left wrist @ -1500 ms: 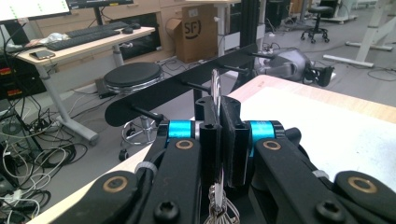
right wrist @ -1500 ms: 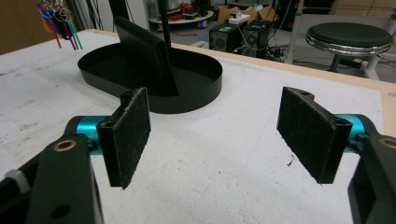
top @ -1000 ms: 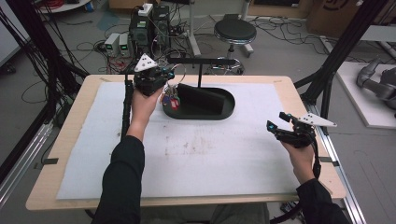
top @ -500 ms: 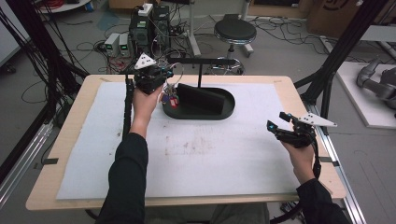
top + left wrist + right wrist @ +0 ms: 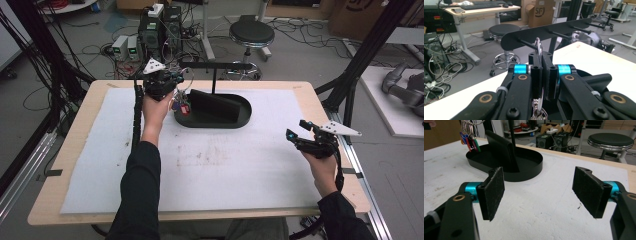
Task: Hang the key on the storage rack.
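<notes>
My left gripper (image 5: 175, 82) is shut on a metal key ring (image 5: 538, 44), held by a hand over the left end of the black oval tray (image 5: 240, 121). A bunch of keys with red and blue tags (image 5: 183, 107) hangs below the jaws. In the left gripper view my left gripper (image 5: 541, 58) holds the ring just in front of the nearest peg (image 5: 527, 44) of the black hook rack (image 5: 554, 31). My right gripper (image 5: 298, 130) hovers open above the table's right side, and between its pads (image 5: 494, 191) there is nothing.
The rack bar (image 5: 215, 65) stands on a thin post rising from the tray. A black upright panel (image 5: 499, 147) sits inside the tray. White foam sheet (image 5: 225, 165) covers the table. A stool (image 5: 251, 33) and computer boxes stand on the floor behind.
</notes>
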Demonstrator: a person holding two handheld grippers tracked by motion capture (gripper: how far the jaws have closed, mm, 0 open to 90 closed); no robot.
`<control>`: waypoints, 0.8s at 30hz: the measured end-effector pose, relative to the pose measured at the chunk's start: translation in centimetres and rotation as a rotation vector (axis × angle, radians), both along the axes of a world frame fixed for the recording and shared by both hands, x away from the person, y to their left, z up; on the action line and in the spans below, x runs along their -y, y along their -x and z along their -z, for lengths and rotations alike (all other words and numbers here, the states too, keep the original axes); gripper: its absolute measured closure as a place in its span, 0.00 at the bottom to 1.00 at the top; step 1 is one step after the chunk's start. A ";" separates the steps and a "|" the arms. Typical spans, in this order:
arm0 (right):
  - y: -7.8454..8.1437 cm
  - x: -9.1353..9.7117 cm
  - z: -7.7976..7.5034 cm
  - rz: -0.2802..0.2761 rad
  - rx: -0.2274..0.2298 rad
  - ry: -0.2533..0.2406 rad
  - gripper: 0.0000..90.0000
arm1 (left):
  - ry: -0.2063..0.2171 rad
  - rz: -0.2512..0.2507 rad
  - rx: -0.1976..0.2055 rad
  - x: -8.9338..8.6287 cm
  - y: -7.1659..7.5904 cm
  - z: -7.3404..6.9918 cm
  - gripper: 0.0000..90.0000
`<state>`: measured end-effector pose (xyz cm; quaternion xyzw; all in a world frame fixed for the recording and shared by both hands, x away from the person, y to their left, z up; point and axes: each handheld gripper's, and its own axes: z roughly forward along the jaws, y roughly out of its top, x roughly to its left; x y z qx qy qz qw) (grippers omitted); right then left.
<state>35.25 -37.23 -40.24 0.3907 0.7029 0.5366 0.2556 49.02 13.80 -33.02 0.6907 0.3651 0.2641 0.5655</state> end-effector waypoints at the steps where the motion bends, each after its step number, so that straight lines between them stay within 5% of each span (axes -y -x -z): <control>1: 0.0 0.0 0.0 0.001 0.001 0.000 0.29 | 0.003 -0.004 -0.002 0.0 0.0 0.1 0.96; 16: 0.0 0.1 0.0 0.000 0.001 0.001 0.29 | -0.043 -0.041 -0.025 0.5 -0.2 0.6 0.95; 24: 0.0 0.3 0.1 0.005 -0.004 -0.009 0.29 | -0.054 -0.092 -0.022 0.4 0.2 0.3 0.69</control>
